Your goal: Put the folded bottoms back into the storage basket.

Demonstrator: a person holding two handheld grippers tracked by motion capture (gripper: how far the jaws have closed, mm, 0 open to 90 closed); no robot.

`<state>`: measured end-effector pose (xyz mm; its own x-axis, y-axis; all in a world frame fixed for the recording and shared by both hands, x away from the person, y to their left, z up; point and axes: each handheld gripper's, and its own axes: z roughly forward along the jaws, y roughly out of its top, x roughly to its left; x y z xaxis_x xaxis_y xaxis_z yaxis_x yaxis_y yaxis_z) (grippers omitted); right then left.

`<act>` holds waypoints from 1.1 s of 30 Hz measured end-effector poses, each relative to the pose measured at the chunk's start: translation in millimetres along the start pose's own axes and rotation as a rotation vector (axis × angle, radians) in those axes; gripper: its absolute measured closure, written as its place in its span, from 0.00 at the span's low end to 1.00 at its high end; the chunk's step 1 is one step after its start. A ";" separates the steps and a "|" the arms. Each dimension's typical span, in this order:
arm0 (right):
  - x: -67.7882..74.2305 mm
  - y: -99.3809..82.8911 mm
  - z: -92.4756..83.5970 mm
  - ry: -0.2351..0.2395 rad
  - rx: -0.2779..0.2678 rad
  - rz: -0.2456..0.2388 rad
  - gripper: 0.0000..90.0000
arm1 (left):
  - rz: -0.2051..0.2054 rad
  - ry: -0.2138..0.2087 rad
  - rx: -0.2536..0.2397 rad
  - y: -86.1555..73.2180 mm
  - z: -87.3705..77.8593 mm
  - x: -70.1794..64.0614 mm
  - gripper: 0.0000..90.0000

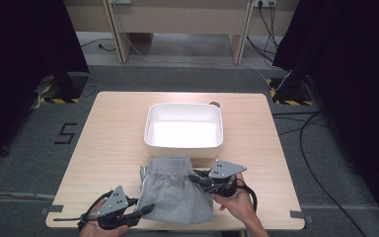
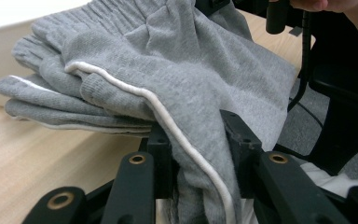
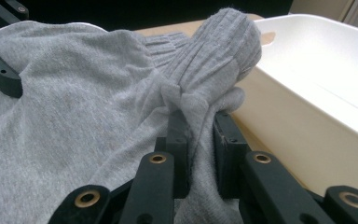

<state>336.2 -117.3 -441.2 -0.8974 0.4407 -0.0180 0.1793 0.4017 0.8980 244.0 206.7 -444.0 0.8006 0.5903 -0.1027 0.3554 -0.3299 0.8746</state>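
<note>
The high view looks forward and down from above my side of the tabletop (image 1: 118,113), far enough to take in its whole top. The camera on my left gripper (image 1: 145,210) looks along its jaws, very close to the grey shorts (image 2: 177,60). The one on my right gripper (image 1: 197,177) sits equally close. Both gripper views share the shorts and the white bin (image 3: 326,84).

grey shorts (image 2: 177,70) lower hem cut off by frame, fabric hiding left tongs (image 2: 198,154) pads
</note>
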 end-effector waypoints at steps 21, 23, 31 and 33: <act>-20.9 66.3 -19.2 -0.017 -0.041 -0.067 0.88 | 0.039 0.019 -0.043 55.5 -19.3 23.5 0.75; -21.3 72.8 -20.1 -0.022 -0.040 -0.078 0.88 | 0.044 0.021 -0.045 60.0 -19.9 25.6 0.75; -33.8 98.3 -17.9 -0.014 -0.047 -0.090 0.88 | 0.045 0.034 -0.055 81.3 -21.8 37.4 0.75; -38.8 104.1 -16.2 -0.018 -0.047 -0.090 0.88 | 0.044 0.037 -0.063 86.0 -21.1 41.7 0.75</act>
<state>383.1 -105.6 -340.0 -0.9018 0.4187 -0.1070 0.0784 0.4021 0.9122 297.8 218.5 -363.0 0.7959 0.6036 -0.0473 0.2885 -0.3093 0.9061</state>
